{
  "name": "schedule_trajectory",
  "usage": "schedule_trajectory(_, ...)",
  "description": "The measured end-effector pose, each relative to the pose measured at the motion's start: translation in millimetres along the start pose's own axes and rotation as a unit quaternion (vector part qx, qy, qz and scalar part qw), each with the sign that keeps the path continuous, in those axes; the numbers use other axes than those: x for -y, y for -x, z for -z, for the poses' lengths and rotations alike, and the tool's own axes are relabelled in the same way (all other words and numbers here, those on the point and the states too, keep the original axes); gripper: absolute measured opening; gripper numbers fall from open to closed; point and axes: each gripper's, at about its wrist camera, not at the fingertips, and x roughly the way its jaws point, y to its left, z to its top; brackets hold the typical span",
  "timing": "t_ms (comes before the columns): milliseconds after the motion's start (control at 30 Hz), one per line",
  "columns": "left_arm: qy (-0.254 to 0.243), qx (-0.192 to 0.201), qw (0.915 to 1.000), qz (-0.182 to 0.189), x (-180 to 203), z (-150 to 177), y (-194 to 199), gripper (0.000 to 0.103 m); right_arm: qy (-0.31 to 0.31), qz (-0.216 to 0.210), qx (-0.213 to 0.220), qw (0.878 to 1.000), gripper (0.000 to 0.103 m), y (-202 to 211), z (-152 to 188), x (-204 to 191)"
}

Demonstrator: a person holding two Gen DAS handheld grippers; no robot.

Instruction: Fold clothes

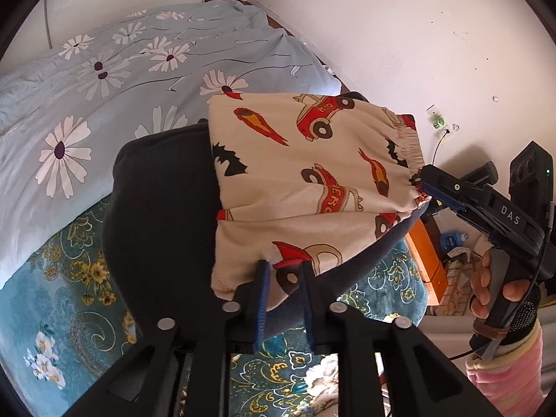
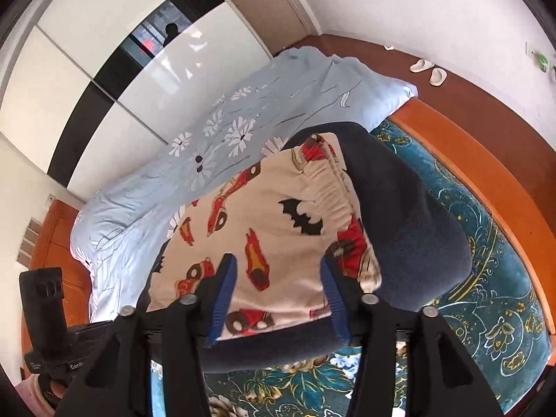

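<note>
a: where do we stand with the printed shorts [image 1: 295, 173]?

b: they lie flat on top of a dark garment [image 1: 160, 208] that is itself spread on the bed [image 1: 52, 312], over the teal patterned cover and just beside the blue daisy quilt [image 1: 104, 69]. the shorts look doubled over, a compact panel with the elastic waistband bunched along one edge.

a: and our fingers?

b: the left gripper [image 1: 283, 299] has its fingers narrowly apart at the near hem; cloth shows between them, but we cannot tell whether they actually pinch it. the right gripper [image 2: 278, 295] has its fingers wide apart in its own view, hovering over the shorts. in the left view its tip sits right at the waistband corner, touching or nearly so, and from that side we cannot tell how its fingers stand.

a: so how far along are we?

b: we judge the shorts partly folded at least: the edges look fairly square and no leg trails loose. whether another fold is due, or this is the final shape being smoothed, the pictures do not settle. the dark garment underneath is wider, with its edges spilling past the shorts on every side. it could be a finished piece serving as the base of a pile, or one waiting its turn. we see no other clothes on the bed.
</note>
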Motion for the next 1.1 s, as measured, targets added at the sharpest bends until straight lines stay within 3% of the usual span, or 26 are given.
schedule_trajectory(67, -0.01, 0.006, 0.9999, 0.003, 6, 7, 5, 0.054, 0.002, 0.004, -0.004, 1.0, 0.061, 0, 10, -1)
schedule_trajectory(133, -0.024, 0.003, 0.9997, 0.0, 12, 13, 6, 0.063, 0.005, 0.008, -0.008, 1.0, 0.062, 0, 19, -3)
schedule_trajectory(233, -0.046, 0.004, 0.9988, -0.015, 19, 21, 8, 0.069, 0.008, 0.013, -0.014, 1.0, 0.065, 0, 34, -5)
schedule_trajectory(267, -0.051, 0.003, 0.9985, -0.019, 21, 23, 8, 0.074, 0.009, 0.015, -0.016, 1.0, 0.069, 0, 39, -6)
schedule_trajectory(333, -0.044, 0.0, 0.9989, -0.017, 21, 27, 8, 0.079, 0.013, 0.018, -0.014, 1.0, 0.091, 3, 47, -7)
schedule_trajectory(367, -0.036, -0.001, 0.9992, -0.015, 20, 29, 8, 0.082, 0.015, 0.018, -0.008, 1.0, 0.091, 6, 49, -7)
schedule_trajectory(500, -0.005, -0.011, 0.9998, -0.016, 13, 37, 6, 0.09, 0.025, 0.02, -0.001, 0.999, 0.092, 12, 56, -8)
schedule_trajectory(600, 0.004, -0.015, 0.9997, -0.019, 12, 44, 7, 0.093, 0.029, 0.02, 0.007, 0.999, 0.103, 16, 58, -8)
schedule_trajectory(767, 0.018, -0.01, 0.9996, -0.022, 8, 50, 13, 0.102, 0.038, 0.022, 0.019, 0.999, 0.103, 21, 61, -12)
schedule_trajectory(967, 0.049, 0.006, 0.998, -0.039, 3, 54, 18, 0.103, 0.06, 0.028, 0.022, 0.998, 0.103, 24, 64, -21)
schedule_trajectory(1100, 0.041, 0.013, 0.9981, -0.043, 7, 54, 19, 0.103, 0.074, 0.037, 0.032, 0.996, 0.103, 26, 66, -24)
